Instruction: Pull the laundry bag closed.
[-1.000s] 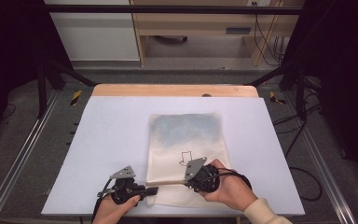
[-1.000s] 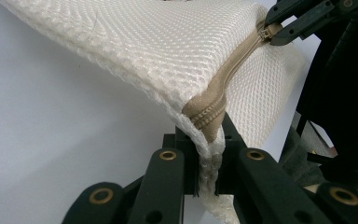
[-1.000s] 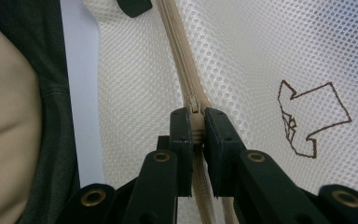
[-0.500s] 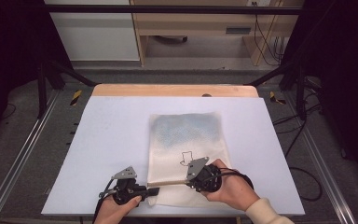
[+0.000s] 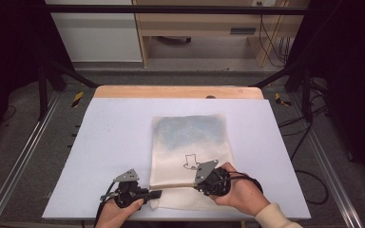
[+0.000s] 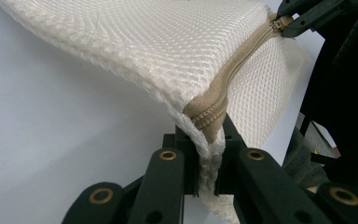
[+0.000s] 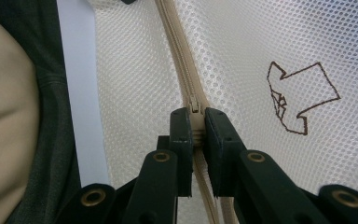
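My left gripper (image 6: 205, 175) is pinched tight on the corner of the bag (image 5: 190, 142), right where the tan zip (image 6: 223, 88) ends. I hold it there as an anchor: with that end fixed, the zip stays taut and straight, so the slider has something to run against instead of dragging the mesh along with it. The pull lifts the bag's near edge a little off the table (image 5: 114, 133) in the left gripper view, while the rest lies flat across the middle of the white top, its far end pale blue.

My right gripper (image 7: 193, 128) is clamped on the zip's slider (image 7: 194, 105), jaws pressed together with the tan pull squeezed between them. I judge this to be the working hand, set to draw the slider along the line of teeth. The little outline print (image 7: 300, 100) sits just beside the zip, on the side away from me.

Both hands come in low from the near edge. The left hand (image 5: 121, 211) lies almost flat, its gripper pointing across toward the right one along the zip. The right hand (image 5: 240, 192) wraps its gripper from the side, wrist bent inward, jaws pointing back toward the left. The two face each other with the short stretch of zip between them, near the bag's front edge.
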The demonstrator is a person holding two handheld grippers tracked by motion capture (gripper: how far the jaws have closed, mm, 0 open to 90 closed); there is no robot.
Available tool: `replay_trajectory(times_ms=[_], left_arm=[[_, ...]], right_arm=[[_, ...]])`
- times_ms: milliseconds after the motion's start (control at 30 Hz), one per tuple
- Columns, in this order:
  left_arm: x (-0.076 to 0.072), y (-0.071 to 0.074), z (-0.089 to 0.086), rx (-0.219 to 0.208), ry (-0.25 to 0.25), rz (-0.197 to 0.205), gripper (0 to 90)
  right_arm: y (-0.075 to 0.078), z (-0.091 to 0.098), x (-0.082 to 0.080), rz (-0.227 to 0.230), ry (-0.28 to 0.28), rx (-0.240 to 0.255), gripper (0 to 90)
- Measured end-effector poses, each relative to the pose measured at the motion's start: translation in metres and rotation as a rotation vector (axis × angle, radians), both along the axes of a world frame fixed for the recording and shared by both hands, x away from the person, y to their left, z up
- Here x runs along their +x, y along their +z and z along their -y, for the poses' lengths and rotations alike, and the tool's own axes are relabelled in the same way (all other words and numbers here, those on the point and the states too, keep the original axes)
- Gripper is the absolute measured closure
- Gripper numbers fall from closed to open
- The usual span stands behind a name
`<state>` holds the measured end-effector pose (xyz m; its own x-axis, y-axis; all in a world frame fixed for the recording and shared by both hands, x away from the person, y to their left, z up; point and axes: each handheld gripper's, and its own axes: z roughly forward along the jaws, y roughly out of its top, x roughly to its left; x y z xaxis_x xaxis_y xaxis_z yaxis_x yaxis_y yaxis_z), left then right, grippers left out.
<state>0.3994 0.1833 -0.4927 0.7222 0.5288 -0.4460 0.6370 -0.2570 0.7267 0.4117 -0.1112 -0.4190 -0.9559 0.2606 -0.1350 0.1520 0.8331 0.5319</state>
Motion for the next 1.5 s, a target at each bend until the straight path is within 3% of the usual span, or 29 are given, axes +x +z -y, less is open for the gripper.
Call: replay_trajectory(times_ms=[400,1100,1500], left_arm=[[0.0,0.001,-0.001,0.002,0.003,0.002,83.3],[0.001,0.001,-0.003,0.006,0.016,0.003,83.2],[0.001,0.0,-0.002,0.009,0.013,0.0,83.1]], right_arm=[[-0.001,0.005,-0.002,0.002,-0.008,-0.004,82.1],[-0.004,0.034,-0.003,-0.007,-0.072,0.009,82.1],[-0.004,0.038,-0.001,-0.007,-0.081,0.01,82.1]])
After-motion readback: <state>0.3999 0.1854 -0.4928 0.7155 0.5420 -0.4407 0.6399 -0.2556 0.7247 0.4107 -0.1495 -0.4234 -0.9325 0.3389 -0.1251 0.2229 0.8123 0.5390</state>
